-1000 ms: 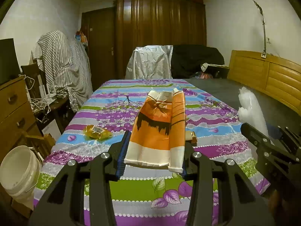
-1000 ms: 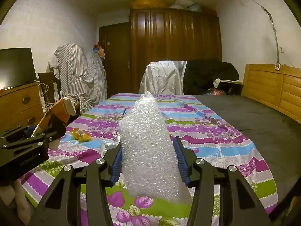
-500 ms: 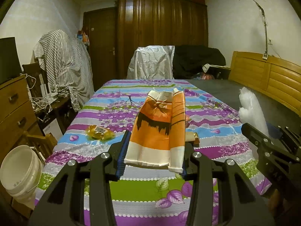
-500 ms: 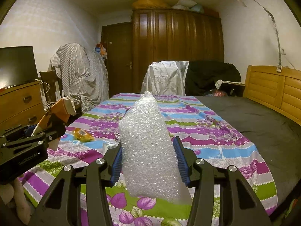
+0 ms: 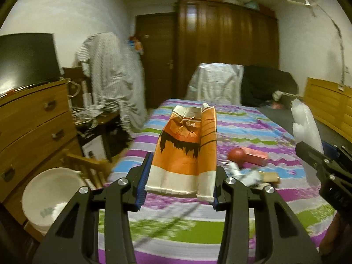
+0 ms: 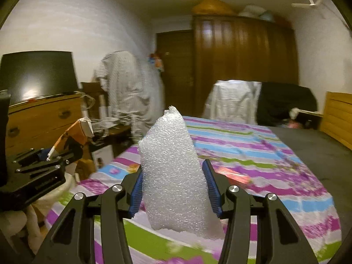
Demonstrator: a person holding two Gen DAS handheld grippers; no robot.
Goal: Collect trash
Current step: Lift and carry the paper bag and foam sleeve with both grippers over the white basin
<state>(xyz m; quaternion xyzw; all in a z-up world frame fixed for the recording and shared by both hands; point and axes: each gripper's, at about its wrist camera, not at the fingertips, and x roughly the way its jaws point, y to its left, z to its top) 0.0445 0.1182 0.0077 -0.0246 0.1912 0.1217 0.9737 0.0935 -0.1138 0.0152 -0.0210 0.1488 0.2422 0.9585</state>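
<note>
My left gripper (image 5: 179, 180) is shut on an orange and white paper bag (image 5: 187, 149), held flat above the striped bedspread (image 5: 242, 129). The same bag (image 6: 73, 137) shows at the left of the right wrist view. My right gripper (image 6: 173, 189) is shut on a roll of bubble wrap (image 6: 173, 173) that stands upright between its blue pads. That bubble wrap (image 5: 305, 132) also appears at the right edge of the left wrist view. A white bucket (image 5: 50, 195) stands on the floor at lower left, beside the bed. Loose trash lies on the bed: a red packet (image 5: 248, 155) and a crumpled white wrapper (image 5: 244, 176).
A wooden chest of drawers (image 5: 33, 123) with a dark screen (image 5: 26, 59) stands at the left. Striped cloth hangs over a rack (image 5: 112, 81). A dark wardrobe (image 5: 224, 48) and a covered chair (image 5: 215, 83) stand beyond the bed. A wooden headboard (image 5: 330, 107) runs along the right.
Both grippers have swung left and risen a little with their loads still held. The bucket and the drawers now show larger at the left; a red packet has come into view on the bed.
</note>
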